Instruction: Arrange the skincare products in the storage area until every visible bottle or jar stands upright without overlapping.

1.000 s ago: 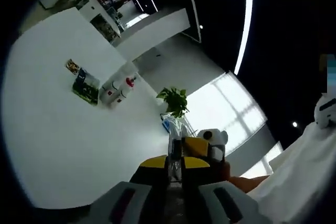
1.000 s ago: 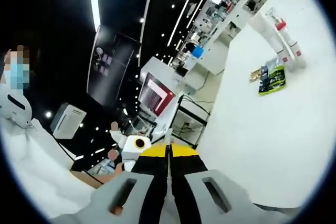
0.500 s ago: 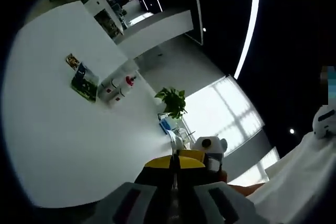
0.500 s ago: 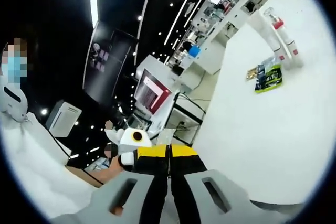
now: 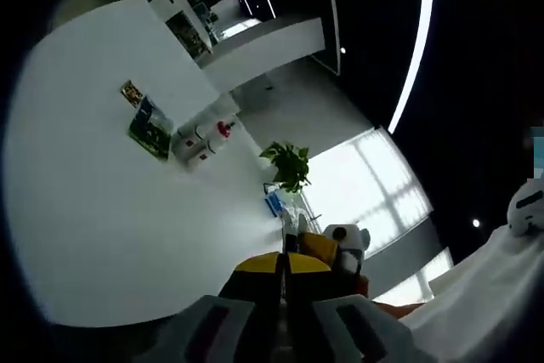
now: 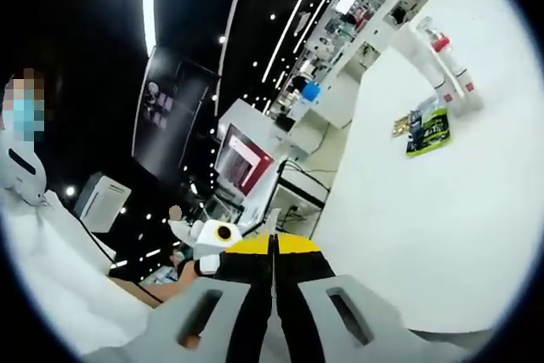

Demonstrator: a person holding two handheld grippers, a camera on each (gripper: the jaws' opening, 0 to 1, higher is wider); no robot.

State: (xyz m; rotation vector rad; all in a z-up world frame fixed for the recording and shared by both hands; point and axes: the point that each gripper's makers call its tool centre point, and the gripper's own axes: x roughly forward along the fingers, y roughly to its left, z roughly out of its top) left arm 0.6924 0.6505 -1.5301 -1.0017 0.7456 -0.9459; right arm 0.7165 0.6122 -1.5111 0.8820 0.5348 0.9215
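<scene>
Right now your left gripper [image 5: 285, 271] and right gripper [image 6: 274, 254] both have their fingers clenched together, empty, well apart from the bottles [image 5: 204, 138] on the white tabletop [image 5: 93, 201].

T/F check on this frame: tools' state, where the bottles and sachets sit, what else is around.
1. Both tools, left tool and right tool, have their jaws together with nothing between them. True.
2. The white bottles lie on the white table. True.
3. The left tool is gripping a bottle. False: the bottles are far across the table from it.
4. The green sachet sits beside the bottles. True.
5. A potted plant stands on the table between the sachet and the bottles. False: it is beyond the table edge.
</scene>
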